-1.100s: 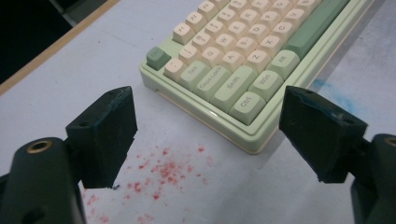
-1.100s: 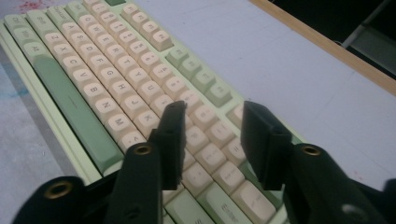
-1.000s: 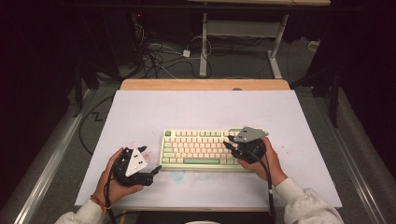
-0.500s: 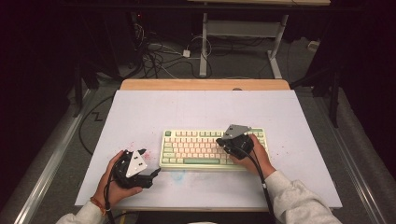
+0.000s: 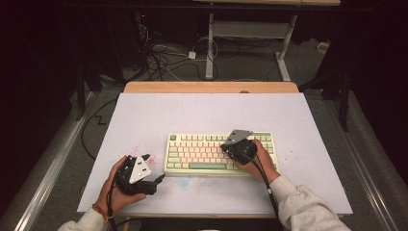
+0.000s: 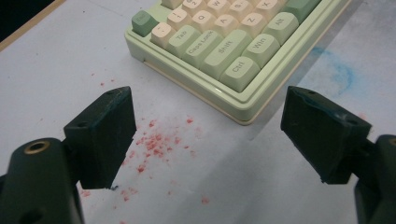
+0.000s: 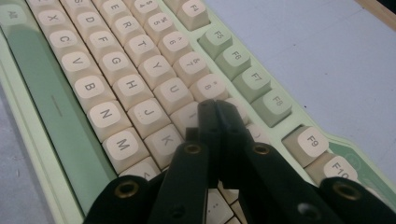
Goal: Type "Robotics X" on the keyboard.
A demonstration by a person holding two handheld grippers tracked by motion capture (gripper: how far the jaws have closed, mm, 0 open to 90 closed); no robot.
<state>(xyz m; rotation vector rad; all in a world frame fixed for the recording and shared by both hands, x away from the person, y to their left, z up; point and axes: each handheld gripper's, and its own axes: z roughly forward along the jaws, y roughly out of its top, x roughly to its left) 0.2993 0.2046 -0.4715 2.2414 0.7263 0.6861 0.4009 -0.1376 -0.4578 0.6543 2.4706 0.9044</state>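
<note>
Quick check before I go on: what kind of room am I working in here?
Probably a lab or workshop recording station, not a home. A white-topped table holds just a green and cream keyboard; loose cables trail over the grey floor beyond, by a metal desk frame, and the surroundings are dark.

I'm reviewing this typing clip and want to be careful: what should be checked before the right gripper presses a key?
1. Right gripper jaws closed into one tip: ok.
2. Tip over the keyboard, near the I key area: ok; exact key hidden.
3. Tip touching a key: cannot tell.
4. Left gripper open, holding nothing, off the keys: ok.
5. Keyboard flat on the table: ok.
</note>
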